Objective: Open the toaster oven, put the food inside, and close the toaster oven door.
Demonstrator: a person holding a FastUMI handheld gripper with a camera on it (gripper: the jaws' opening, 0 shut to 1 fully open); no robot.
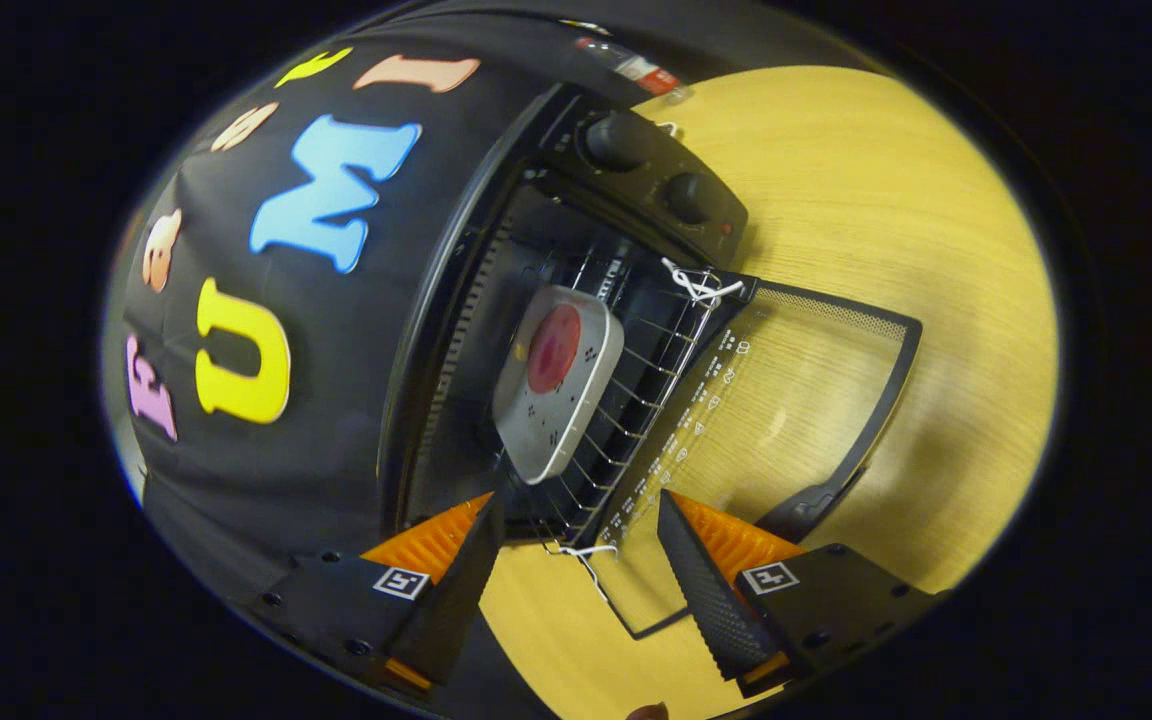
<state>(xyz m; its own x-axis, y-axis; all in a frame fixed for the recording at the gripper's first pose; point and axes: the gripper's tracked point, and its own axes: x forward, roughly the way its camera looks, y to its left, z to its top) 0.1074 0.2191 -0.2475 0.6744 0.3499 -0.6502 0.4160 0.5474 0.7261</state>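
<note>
The black toaster oven (496,200) stands on the wooden table with its glass door (796,400) swung fully down and lying flat. Inside, on the wire rack (636,400), sits a white square plate (561,395) carrying a round red piece of food (554,347). My gripper (576,535) is open, rolled to one side, with nothing between its fingers. The fingertips hover just short of the rack's front edge and over the door's hinge end. The plate lies beyond them, apart from both fingers.
Two black knobs (616,140) sit on the oven's control panel. White string (701,285) is tied at both door hinges. The door handle (816,500) lies close to one finger. Pale wooden table (886,200) spreads beyond the door. A red and white item (636,65) lies behind the oven.
</note>
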